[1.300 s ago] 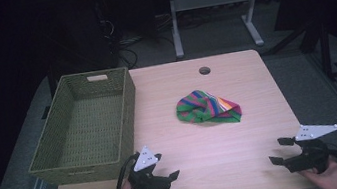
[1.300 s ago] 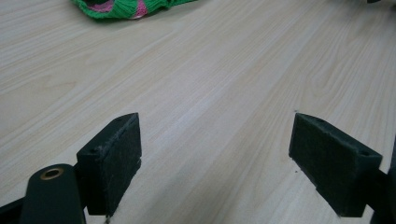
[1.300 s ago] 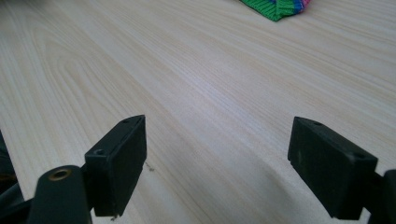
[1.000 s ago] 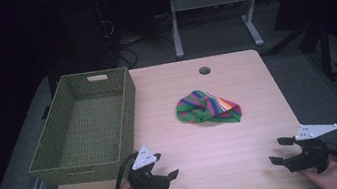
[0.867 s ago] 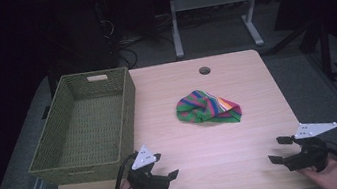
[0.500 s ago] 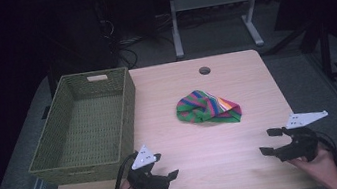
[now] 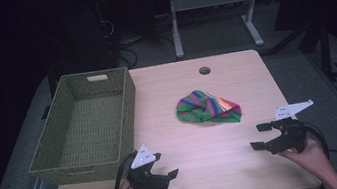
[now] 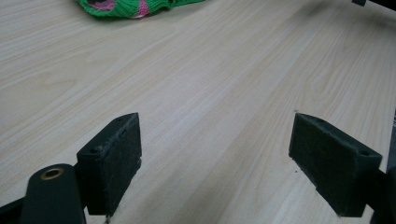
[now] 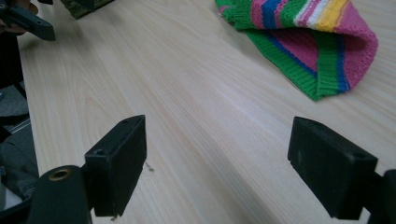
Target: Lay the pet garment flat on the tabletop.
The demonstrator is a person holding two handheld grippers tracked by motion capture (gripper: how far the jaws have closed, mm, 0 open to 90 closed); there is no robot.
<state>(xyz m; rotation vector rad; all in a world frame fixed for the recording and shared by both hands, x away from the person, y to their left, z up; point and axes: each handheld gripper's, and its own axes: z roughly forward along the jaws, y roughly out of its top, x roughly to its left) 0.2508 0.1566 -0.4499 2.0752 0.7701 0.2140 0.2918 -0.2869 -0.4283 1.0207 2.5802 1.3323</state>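
A striped knitted cloth (image 7: 207, 108) in green, pink, blue and yellow lies crumpled near the middle of the wooden table (image 7: 183, 138). The right gripper view shows its green-edged end (image 9: 308, 37) ahead and to the right. My right gripper (image 7: 259, 136) is open, low over the table right of the cloth, nothing between its jaws. My left gripper (image 7: 167, 171) is open near the front edge, holding nothing. A bit of the cloth (image 8: 126, 5) shows at the top of the left gripper view.
A green woven basket (image 7: 85, 127) stands empty along the table's left side. A round cable hole (image 7: 204, 70) sits near the far edge. A metal desk frame (image 7: 215, 11) stands on the floor behind the table.
My right gripper has moved left and forward, from the front right corner toward the cloth. The left gripper has stayed put.
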